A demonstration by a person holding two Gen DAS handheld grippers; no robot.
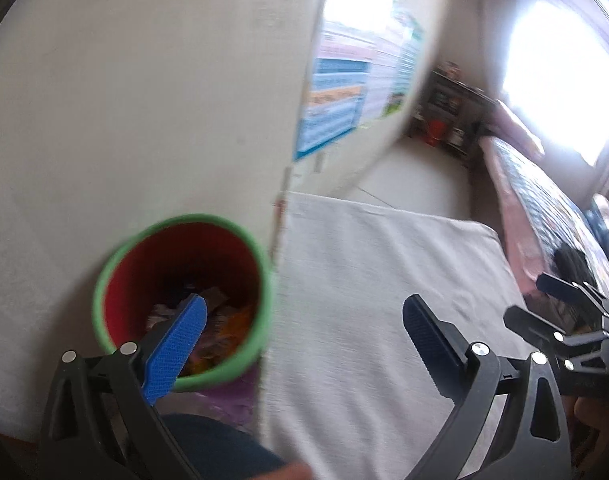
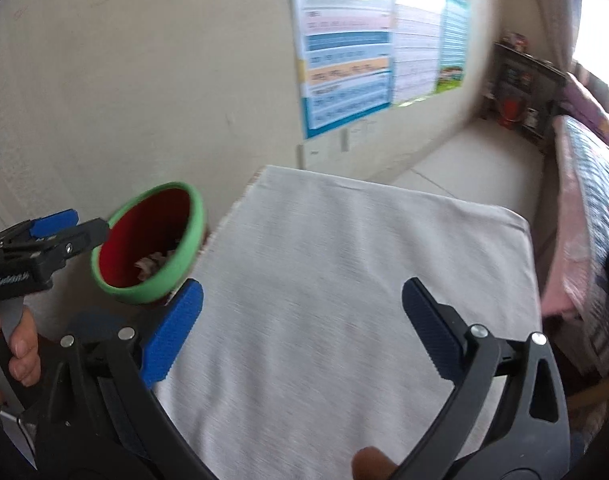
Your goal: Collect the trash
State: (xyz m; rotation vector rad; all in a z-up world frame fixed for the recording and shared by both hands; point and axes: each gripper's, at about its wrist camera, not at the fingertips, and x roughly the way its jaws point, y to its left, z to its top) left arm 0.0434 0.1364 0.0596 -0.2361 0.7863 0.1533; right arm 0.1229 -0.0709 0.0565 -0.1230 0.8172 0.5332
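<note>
My left tongs (image 1: pixel 304 328) & right tongs (image 2: pixel 302 322) are both wide, nothing in them. The bin (image 1: pixel 184 300) w/ trash sits left of both, by the wall. White cloth (image 2: pixel 344 280) is under my right tongs.

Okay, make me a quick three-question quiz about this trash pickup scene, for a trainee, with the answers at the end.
1. True or false: the left hand-held gripper holds a piece of trash.
2. Which colour is the rim of the bin? A) blue B) green C) yellow
3. Fill in: the cloth on the table shows ____ trash on it.

Key:
1. False. Its jaws stand open with nothing between them; so do those of the right hand-held gripper.
2. B. The rim is green and the inside red, with wrappers at the bottom.
3. No. The cloth looks bare in both views.
</note>
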